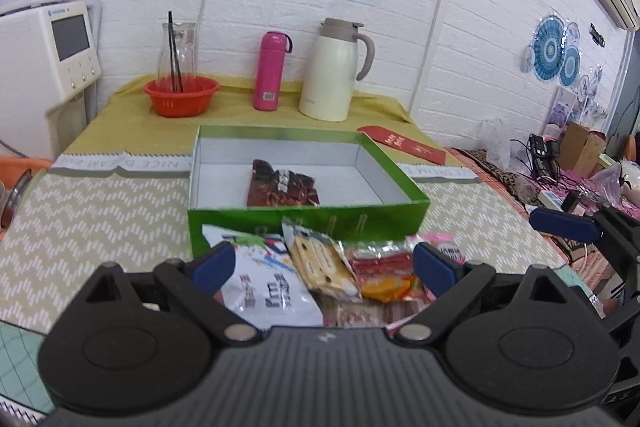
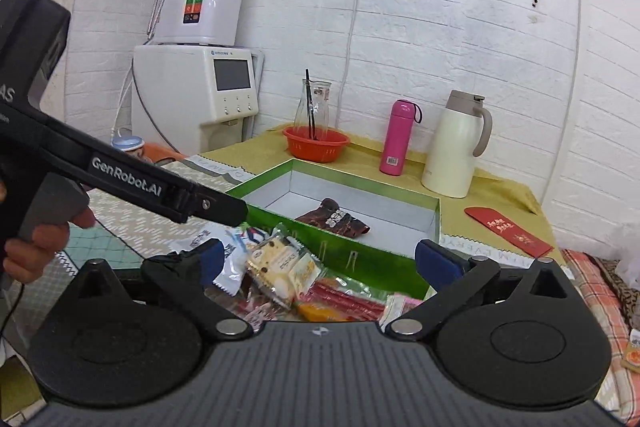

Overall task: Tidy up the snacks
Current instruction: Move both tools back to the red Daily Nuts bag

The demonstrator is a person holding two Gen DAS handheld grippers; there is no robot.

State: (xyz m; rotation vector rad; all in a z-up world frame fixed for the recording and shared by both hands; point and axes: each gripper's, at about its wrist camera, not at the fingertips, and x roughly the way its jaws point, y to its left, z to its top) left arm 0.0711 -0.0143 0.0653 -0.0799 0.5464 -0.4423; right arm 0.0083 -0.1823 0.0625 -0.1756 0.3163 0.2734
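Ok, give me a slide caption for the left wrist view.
Open left gripper hovers over a pile of snack packets before a green box holding one dark red packet.

Snack packets (image 1: 320, 267) are crowding the tabletop (image 1: 100, 211) before the green box (image 1: 304, 223), whose interior is lying mostly free around one dark packet (image 1: 282, 185).
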